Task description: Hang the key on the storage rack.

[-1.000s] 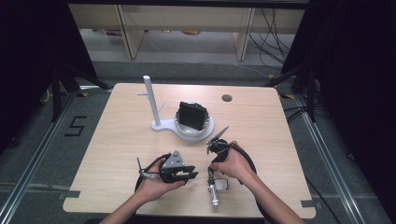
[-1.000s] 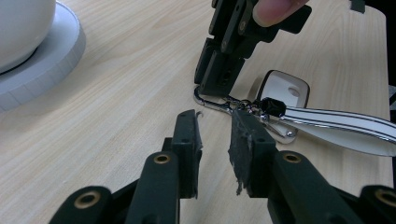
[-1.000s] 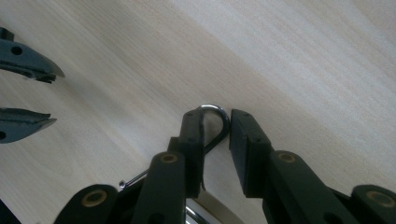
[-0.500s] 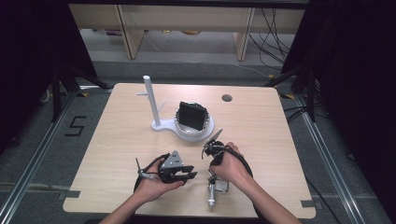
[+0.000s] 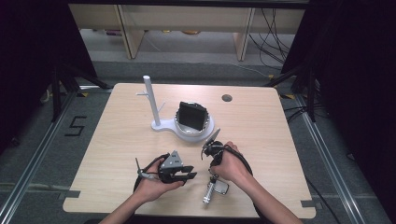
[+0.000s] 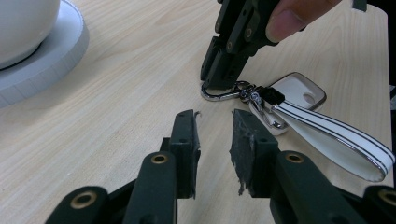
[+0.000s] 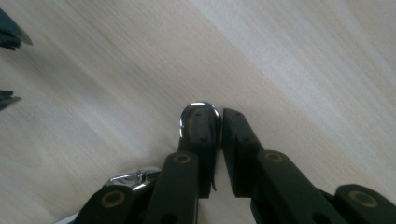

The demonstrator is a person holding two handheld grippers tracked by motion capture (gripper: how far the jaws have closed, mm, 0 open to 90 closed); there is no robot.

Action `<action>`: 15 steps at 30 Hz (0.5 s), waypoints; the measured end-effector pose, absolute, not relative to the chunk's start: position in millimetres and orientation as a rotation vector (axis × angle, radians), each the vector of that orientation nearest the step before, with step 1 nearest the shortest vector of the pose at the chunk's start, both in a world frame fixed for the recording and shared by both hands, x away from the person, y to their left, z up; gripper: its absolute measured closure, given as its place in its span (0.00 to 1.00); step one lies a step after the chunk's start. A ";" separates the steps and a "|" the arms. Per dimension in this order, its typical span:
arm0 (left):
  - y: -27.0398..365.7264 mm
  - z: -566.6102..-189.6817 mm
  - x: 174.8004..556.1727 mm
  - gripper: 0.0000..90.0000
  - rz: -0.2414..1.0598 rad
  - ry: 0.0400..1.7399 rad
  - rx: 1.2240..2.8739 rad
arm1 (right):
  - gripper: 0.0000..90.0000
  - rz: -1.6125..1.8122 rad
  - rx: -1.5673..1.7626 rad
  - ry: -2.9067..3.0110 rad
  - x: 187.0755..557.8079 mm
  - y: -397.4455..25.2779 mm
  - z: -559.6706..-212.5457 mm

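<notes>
Right gripper (image 5: 211, 164) now shifted in over the keyring clip (image 7: 200, 108), jaws pinched through its loop, keychain (image 5: 212, 189) flat on table (image 5: 116, 135) near front edge; left gripper (image 6: 214, 140) slightly spread, idle beside; likely lift toward stand (image 5: 152, 100).

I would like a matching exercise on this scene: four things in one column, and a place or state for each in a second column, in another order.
Things:
1. left gripper
2. right gripper
3. white-striped key strap
4. white post stand

Places or states:
A. lies flat on the light wooden table
B. jaws apart, holding nothing
C. stands upright beside the white bowl-shaped base
D. jaws closed on the chrome key ring

Pairs: 1-B, 2-D, 3-A, 4-C
</notes>
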State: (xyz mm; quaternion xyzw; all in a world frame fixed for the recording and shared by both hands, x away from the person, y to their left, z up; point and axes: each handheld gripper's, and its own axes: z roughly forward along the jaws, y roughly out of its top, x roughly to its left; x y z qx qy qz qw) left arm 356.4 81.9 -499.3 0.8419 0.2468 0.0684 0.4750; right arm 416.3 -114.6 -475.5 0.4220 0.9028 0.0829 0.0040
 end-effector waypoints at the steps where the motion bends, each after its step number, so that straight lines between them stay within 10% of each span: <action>1: 82.4 -499.2 356.8 0.77 0.171 0.601 2.065 | 0.94 0.238 1.330 2.838 416.7 -113.4 -475.6; 15: 81.2 -499.9 356.1 0.77 0.176 0.605 2.056 | 0.96 0.058 1.168 2.922 423.2 -99.3 -473.3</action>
